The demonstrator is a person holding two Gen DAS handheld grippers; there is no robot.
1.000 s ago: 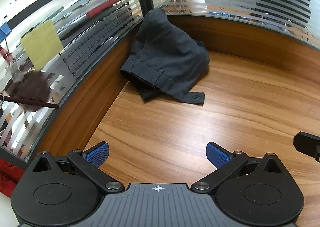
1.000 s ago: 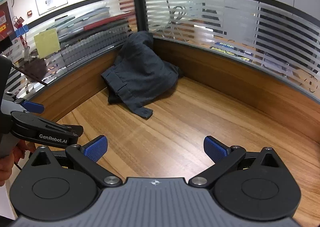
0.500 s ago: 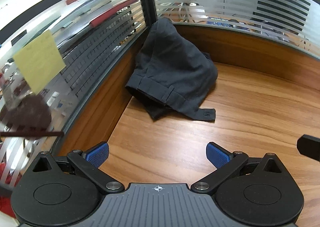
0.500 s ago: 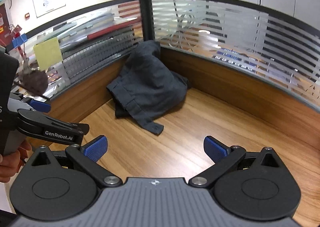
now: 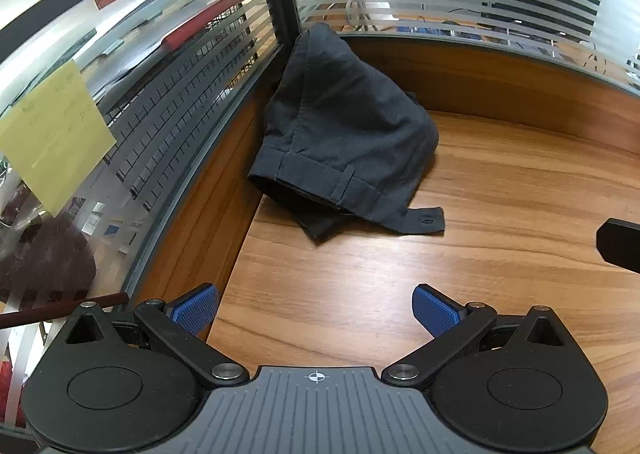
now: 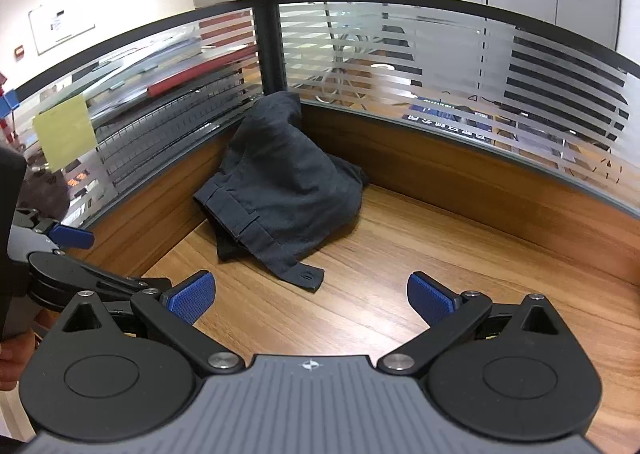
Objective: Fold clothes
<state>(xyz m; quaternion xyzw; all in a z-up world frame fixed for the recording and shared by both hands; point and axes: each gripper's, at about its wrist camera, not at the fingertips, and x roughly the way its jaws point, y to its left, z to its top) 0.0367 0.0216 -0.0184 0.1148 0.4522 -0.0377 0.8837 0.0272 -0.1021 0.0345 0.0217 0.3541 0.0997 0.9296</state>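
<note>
The trousers (image 5: 344,134) lie heaped in the far corner of the desk (image 5: 480,254), leaning up against the partition (image 5: 180,102) where its two walls meet. My left gripper (image 5: 316,312) and right gripper (image 6: 310,300) hover over the desk in front of them, left beside right, both apart from the cloth.

Left gripper (image 5: 315,312), right gripper (image 6: 311,298): black linkages, blue textured pads, silver screws, ribbed grey housing.
</note>
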